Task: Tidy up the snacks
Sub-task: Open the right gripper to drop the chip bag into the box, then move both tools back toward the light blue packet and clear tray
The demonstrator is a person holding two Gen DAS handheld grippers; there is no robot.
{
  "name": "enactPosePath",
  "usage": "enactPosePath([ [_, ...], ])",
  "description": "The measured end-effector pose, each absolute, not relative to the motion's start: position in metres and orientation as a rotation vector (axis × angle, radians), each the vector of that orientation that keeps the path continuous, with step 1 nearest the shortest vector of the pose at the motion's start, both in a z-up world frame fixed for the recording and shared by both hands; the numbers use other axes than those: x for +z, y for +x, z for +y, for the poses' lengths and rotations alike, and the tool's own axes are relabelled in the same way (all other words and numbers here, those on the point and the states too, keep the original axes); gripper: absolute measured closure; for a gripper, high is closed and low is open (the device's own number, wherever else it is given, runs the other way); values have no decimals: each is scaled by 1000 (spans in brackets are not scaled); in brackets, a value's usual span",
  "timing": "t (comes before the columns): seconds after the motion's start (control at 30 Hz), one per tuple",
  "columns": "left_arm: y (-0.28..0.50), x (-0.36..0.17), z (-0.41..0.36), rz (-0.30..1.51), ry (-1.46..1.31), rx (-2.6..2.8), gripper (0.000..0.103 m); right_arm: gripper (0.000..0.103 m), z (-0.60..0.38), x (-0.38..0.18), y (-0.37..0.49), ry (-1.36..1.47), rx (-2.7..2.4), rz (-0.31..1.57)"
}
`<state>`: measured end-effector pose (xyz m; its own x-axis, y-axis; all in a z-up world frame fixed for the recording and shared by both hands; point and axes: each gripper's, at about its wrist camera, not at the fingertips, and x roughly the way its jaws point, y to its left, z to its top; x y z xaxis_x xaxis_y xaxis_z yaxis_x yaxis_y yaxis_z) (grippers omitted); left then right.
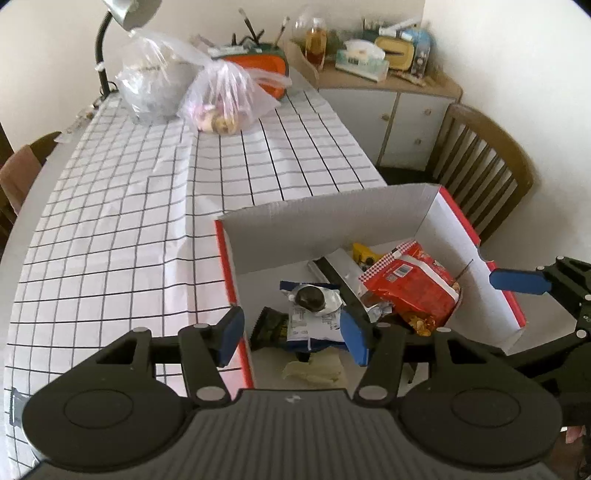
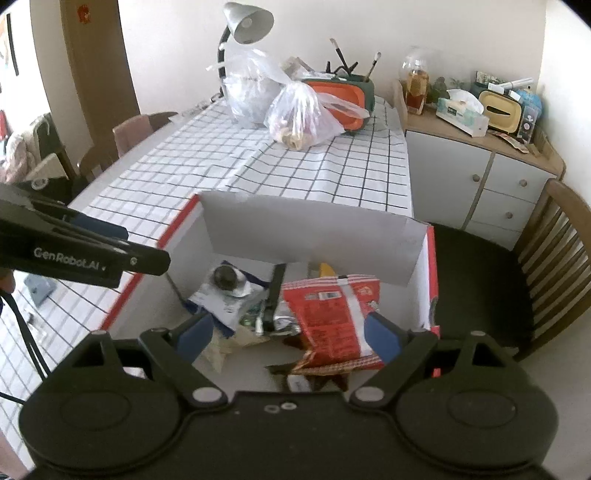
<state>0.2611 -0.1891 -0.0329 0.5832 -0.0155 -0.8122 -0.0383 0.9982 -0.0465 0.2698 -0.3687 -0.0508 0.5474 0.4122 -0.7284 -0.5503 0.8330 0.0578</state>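
A white cardboard box (image 1: 332, 221) (image 2: 314, 236) with red outer sides sits at the table's near right edge. Inside lie a red snack bag (image 1: 413, 288) (image 2: 332, 317), a blue-and-white cookie packet (image 1: 314, 314) (image 2: 225, 291), a yellow packet (image 1: 364, 253) (image 2: 327, 269), a dark green packet (image 1: 271, 326) and a pale packet (image 1: 314, 371). My left gripper (image 1: 293, 338) hovers open above the cookie packet, with nothing between its pads. Over the red bag my right gripper (image 2: 289, 336) stands wide open, gripping nothing. Each gripper shows at the edge of the other's view.
A checked tablecloth (image 1: 147, 221) covers the table. Two filled plastic bags (image 1: 221, 99) (image 1: 155, 81), a desk lamp (image 2: 247, 22) and an orange container (image 1: 266, 70) stand at the far end. A cluttered white cabinet (image 1: 406, 118) and a wooden chair (image 1: 480, 166) are to the right.
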Motion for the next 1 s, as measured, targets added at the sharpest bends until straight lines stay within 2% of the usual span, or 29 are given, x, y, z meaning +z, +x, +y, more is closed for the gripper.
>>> enactPosePath([
  [0.1, 245, -27, -183, 915, -57, 23, 45, 14, -367, -46, 261, -173, 597, 796],
  [0.2, 227, -22, -178, 875, -46, 37, 43, 7, -365, -43, 250, -159, 615, 779],
  [0.43, 184, -18, -153, 817, -70, 56, 40, 4, -351, -37, 228, -130, 639, 763],
  [1.0, 115, -44, -38, 867, -140, 80, 31, 0, -248, -57, 175, -89, 663, 840],
])
